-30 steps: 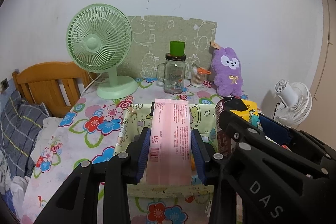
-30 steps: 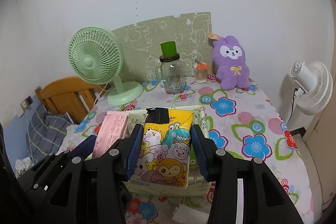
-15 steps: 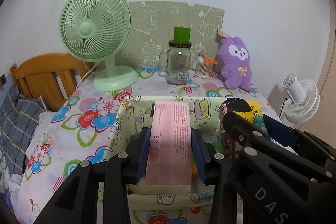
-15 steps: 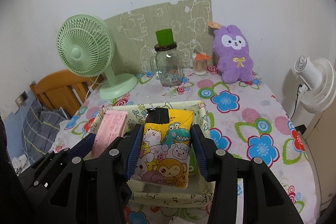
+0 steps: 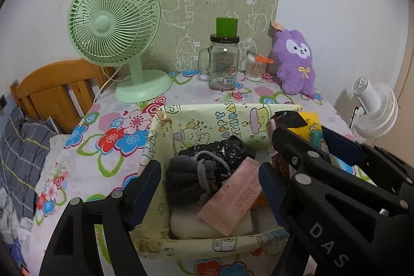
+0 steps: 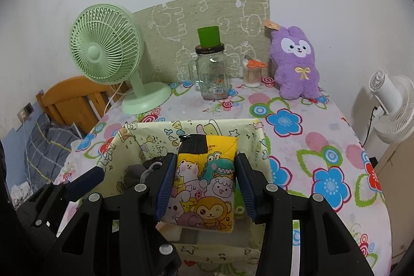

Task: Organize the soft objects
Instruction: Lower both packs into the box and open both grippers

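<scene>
Only left view shows pink pack (image 5: pixel 234 195) lying loose in box (image 5: pixel 165 136)

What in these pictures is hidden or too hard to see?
- Bottom of the fabric box: left view, covered by the pink packet and dark socks.
- Lower end of the cartoon packet: right view, behind the right gripper.
- Print on the glass jar: too small.
</scene>
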A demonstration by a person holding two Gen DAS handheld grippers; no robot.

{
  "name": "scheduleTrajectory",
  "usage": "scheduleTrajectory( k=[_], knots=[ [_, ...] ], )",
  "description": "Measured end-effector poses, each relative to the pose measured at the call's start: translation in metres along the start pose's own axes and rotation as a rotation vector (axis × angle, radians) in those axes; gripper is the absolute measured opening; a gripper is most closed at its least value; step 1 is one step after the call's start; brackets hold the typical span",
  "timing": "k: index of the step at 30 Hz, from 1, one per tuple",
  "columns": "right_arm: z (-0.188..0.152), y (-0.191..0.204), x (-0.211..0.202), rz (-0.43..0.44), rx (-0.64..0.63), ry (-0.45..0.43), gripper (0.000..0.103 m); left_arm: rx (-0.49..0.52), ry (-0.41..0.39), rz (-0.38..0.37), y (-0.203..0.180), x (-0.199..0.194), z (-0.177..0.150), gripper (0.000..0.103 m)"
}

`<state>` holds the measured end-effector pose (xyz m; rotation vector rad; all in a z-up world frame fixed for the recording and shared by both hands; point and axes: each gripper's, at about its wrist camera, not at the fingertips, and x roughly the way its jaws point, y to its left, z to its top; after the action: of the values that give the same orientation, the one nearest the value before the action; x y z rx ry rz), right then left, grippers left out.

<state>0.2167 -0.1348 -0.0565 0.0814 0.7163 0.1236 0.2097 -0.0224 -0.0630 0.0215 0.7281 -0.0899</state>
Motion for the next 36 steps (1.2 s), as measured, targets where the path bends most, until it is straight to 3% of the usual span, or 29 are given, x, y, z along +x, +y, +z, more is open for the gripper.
scheduleTrajectory(
  k=[15, 19, 24, 36],
  knots=[
    [0.009, 0.009, 0.017, 0.008, -0.027, 0.016, 0.051, -0.02, 0.039, -0.034, 0.009, 0.013, 0.004, 0.086],
    [0.01, 0.007, 0.023, 0.049, -0.025, 0.047, 0.053, -0.031, 0.039, -0.059, 0.009, 0.015, 0.004, 0.09],
    [0.01, 0.009, 0.019, 0.038, -0.025, 0.046, 0.074, -0.043, 0.037, -0.073, 0.01, 0.014, 0.004, 0.093],
    [0.012, 0.007, 0.002, 0.023, -0.03, 0.033, 0.079, -0.069, 0.016, -0.073, 0.008, 0.002, 0.003, 0.098]
  ],
)
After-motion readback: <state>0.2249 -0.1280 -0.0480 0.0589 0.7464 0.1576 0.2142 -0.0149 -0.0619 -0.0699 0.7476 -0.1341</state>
